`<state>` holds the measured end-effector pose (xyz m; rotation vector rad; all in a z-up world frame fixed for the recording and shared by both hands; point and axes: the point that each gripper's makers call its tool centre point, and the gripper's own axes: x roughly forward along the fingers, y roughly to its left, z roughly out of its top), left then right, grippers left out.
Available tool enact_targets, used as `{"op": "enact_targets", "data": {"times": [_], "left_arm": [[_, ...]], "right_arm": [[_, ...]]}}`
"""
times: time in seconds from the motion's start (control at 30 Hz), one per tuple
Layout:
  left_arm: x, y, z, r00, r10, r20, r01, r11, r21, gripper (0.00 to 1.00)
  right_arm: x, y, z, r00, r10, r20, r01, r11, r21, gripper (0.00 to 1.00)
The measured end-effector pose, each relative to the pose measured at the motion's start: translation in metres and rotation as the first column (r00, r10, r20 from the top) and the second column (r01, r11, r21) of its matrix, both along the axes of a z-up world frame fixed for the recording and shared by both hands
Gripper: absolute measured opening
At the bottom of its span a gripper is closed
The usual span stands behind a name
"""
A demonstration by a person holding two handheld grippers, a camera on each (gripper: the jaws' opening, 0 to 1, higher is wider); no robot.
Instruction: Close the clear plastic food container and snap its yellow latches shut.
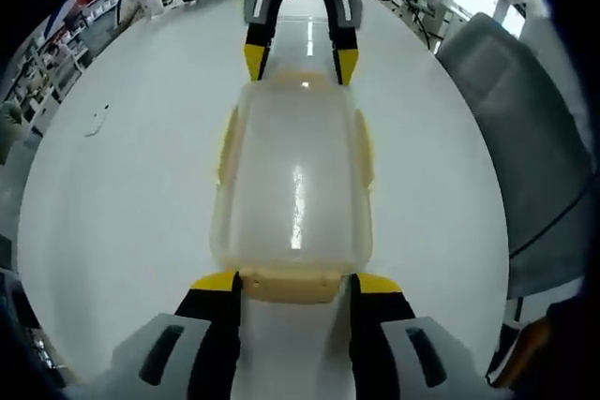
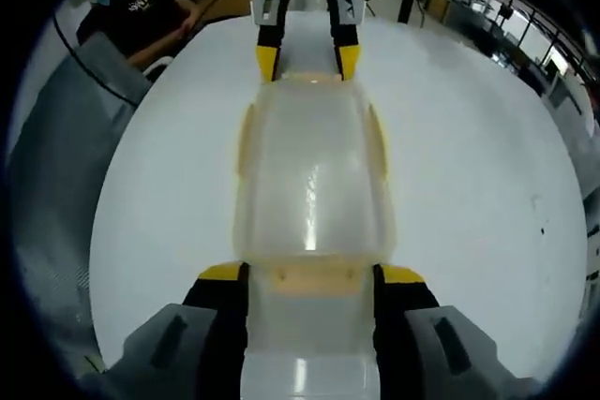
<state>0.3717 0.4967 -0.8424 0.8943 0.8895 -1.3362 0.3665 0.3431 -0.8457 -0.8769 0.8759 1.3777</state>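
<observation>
While each tool, left and right, stands spread astride one end latch of the clear container lying lidded on the white surface, I'd judge it light, slippery and flexible, best pressed at those latches.

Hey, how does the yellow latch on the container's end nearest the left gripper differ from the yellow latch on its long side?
The end latch sits between the fingers of the left gripper; the side latch has no gripper beside it. The end latch shows a broad face across the short end of the container; the side latch shows as a thin strip along the long edge. Both are pale yellow. Whether either is snapped shut I cannot tell.
</observation>
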Motion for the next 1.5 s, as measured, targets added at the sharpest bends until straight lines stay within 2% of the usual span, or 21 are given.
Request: {"op": "enact_targets", "data": {"times": [0.13, 0.33, 0.57, 0.7, 0.83, 1.03, 1.5], "left_arm": [[-0.001, 0.000, 0.000, 1.000, 0.006, -0.003, -0.006, 1.000, 0.004, 0.41], [-0.001, -0.001, -0.001, 1.000, 0.018, -0.007, -0.018, 1.000, 0.009, 0.40], [-0.002, 0.000, 0.000, 1.000, 0.017, -0.007, -0.017, 1.000, -0.001, 0.39], [0.000, 0.000, 0.000, 1.000, 0.008, -0.006, -0.008, 1.000, -0.013, 0.36], [0.000, -0.001, 0.000, 1.000, -0.005, -0.005, 0.005, 1.000, 0.009, 0.35], [0.001, -0.001, -0.001, 1.000, -0.009, -0.006, 0.009, 1.000, 0.026, 0.34], [0.000, -0.005, -0.002, 1.000, 0.001, -0.009, 0.000, 1.000, 0.017, 0.33]], "right_arm": [[0.000, 0.000, -0.001, 1.000, 0.002, -0.002, -0.002, 0.999, -0.044, 0.51], [0.001, 0.000, -0.002, 1.000, 0.004, -0.004, -0.004, 0.998, -0.068, 0.54], [0.001, -0.001, -0.002, 1.000, -0.001, -0.006, 0.000, 0.999, -0.043, 0.54], [0.002, 0.000, -0.002, 1.000, 0.006, -0.006, -0.007, 0.999, -0.049, 0.52], [0.004, -0.002, -0.002, 0.999, 0.031, -0.006, -0.032, 0.998, -0.061, 0.49], [0.004, -0.006, -0.001, 0.999, 0.051, -0.001, -0.051, 0.994, -0.092, 0.37], [0.004, -0.010, -0.003, 0.999, 0.034, -0.006, -0.034, 0.991, -0.126, 0.36]]}}
